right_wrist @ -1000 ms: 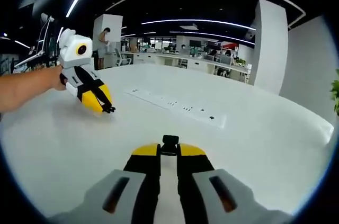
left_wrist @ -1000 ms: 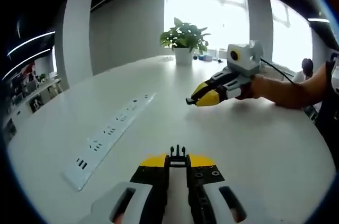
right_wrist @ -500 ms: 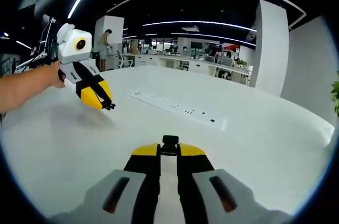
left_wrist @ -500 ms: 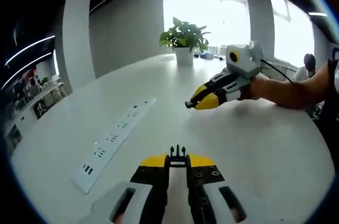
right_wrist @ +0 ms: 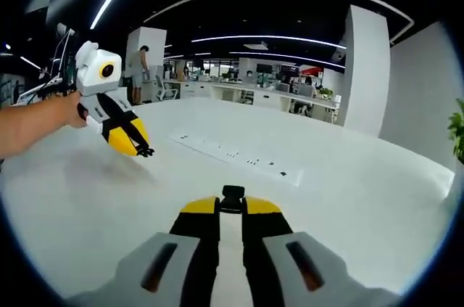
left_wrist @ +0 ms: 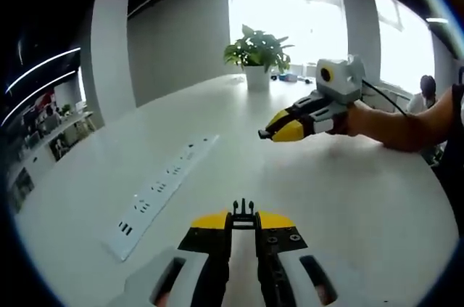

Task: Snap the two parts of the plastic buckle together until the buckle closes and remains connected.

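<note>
Buckle halves are both up in the air right now, one in each set of tongs: the pronged piece (left_wrist: 243, 210) sits pinched at the tip of the left tongs (left_wrist: 243, 221), and the socket piece (right_wrist: 233, 194) is pinched the same way by the right tongs (right_wrist: 232, 207). Both tongs are pressed tight on their piece, held well apart above the white table (left_wrist: 341, 191), roughly facing each other. My guess is these are light, stiff, smooth plastic bits, so they'll twist or pop out if the grip is off; holding each by its flat rear body and leaving the prongs and socket mouth free looks right. Lining them up straight will matter, since the prongs need to flex in. A power strip (left_wrist: 167, 180) lies on the table and a potted plant (left_wrist: 257, 60) stands at its far end.
</note>
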`<action>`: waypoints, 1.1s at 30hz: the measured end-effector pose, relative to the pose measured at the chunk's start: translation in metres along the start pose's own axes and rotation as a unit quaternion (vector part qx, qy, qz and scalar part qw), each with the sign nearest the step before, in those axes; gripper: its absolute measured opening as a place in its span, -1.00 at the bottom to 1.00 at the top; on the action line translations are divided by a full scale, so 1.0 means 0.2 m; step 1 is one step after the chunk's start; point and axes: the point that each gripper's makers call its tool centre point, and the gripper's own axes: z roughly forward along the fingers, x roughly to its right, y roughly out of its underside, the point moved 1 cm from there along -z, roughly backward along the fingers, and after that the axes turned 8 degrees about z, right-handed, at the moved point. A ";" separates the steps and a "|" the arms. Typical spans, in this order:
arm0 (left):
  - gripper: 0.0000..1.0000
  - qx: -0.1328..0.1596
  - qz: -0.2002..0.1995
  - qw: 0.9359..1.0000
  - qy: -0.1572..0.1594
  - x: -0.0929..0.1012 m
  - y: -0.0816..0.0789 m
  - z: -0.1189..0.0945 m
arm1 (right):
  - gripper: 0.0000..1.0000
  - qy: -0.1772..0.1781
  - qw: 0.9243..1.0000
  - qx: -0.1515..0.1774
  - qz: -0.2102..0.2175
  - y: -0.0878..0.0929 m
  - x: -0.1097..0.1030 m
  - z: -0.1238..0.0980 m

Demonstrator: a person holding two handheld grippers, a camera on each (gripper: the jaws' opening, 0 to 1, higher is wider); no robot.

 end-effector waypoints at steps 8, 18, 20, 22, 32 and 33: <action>-0.81 0.000 0.011 1.000 -0.005 0.00 -0.01 -0.02 | -0.83 -0.008 1.000 0.000 -0.004 0.00 -0.02 0.01; -0.81 -0.001 0.005 1.000 -0.002 0.02 0.02 -0.03 | -0.83 -0.022 1.000 -0.003 -0.007 0.00 -0.06 0.01; -0.81 -0.002 0.005 1.000 -0.003 0.02 0.02 -0.03 | -0.83 -0.028 1.000 -0.004 -0.009 0.01 -0.07 0.01; -0.81 -0.001 0.004 1.000 -0.002 0.02 0.03 -0.03 | -0.83 -0.033 0.999 -0.005 -0.010 0.01 -0.08 0.01; -0.80 0.003 0.001 1.000 0.003 0.06 0.06 -0.04 | -0.82 -0.067 0.997 -0.010 -0.032 0.01 -0.18 0.01; -0.80 0.003 0.001 1.000 0.003 0.06 0.06 -0.04 | -0.82 -0.069 0.997 -0.012 -0.032 0.01 -0.19 0.01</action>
